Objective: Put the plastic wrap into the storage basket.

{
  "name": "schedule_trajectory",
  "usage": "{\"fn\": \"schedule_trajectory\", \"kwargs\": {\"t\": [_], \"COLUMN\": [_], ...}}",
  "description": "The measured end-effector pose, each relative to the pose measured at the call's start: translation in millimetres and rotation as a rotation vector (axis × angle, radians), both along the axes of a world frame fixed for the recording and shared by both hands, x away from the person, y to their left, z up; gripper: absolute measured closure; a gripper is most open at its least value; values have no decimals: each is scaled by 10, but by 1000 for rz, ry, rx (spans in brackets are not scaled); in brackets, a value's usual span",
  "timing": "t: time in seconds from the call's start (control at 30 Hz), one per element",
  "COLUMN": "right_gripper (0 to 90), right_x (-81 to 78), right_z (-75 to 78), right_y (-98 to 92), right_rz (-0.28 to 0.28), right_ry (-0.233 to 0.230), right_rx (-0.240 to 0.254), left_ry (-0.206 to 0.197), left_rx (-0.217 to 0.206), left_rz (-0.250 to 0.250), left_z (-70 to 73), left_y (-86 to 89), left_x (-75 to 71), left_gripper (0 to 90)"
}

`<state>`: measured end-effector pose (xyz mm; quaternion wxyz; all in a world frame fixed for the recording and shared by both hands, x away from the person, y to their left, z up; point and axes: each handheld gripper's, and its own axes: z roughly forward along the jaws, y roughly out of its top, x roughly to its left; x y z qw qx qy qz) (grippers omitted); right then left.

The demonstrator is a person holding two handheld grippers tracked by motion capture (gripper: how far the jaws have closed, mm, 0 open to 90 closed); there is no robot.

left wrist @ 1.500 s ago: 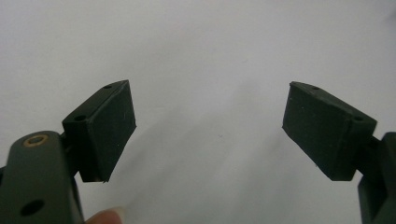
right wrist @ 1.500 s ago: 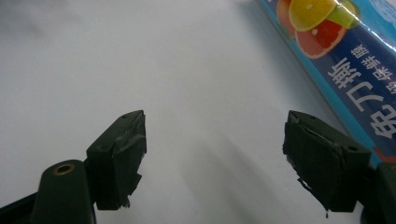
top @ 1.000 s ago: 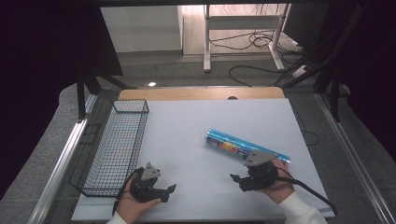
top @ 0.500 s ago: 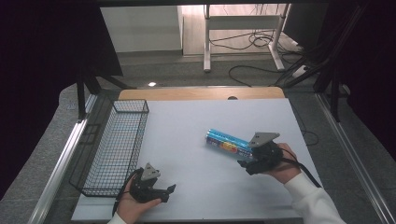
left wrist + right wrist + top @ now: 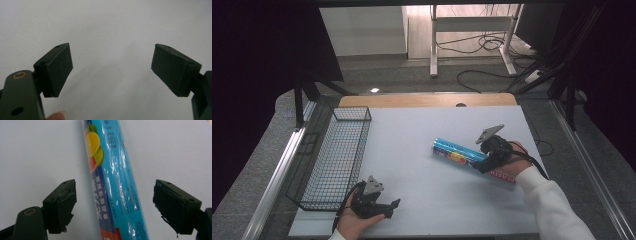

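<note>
- Right gripper has moved up the worktop from the near edge to the roll, which lies right of centre; a pick-up looks imminent.
- Its jaws have just been opening and straddle the roll, pads clear, nothing gripped.
- Left gripper is unchanged, jaws wide, empty, near the basket.

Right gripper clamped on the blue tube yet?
No: in the right gripper view the blue tube lies between open pads, gaps on both sides.
</note>
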<state>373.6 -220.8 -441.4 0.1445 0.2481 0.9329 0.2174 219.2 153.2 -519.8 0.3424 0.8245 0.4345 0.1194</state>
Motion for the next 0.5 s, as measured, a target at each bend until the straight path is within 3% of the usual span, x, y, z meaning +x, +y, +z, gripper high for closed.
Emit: {"fn": "schedule_trajectory", "kwargs": {"t": [0.2, 0.5], "right_gripper": [199, 231], "right_x": [158, 238], "right_z": [-146, -350], "right_y": [-12, 22], "right_rz": [6, 22], "right_ry": [59, 150], "right_rx": [-59, -137], "left_ry": [0, 3], "left_rx": [2, 8], "left_rz": [-3, -5], "left_z": [-5, -14], "left_y": [-7, -16], "left_x": [2, 2], "left_gripper": [174, 174]}}
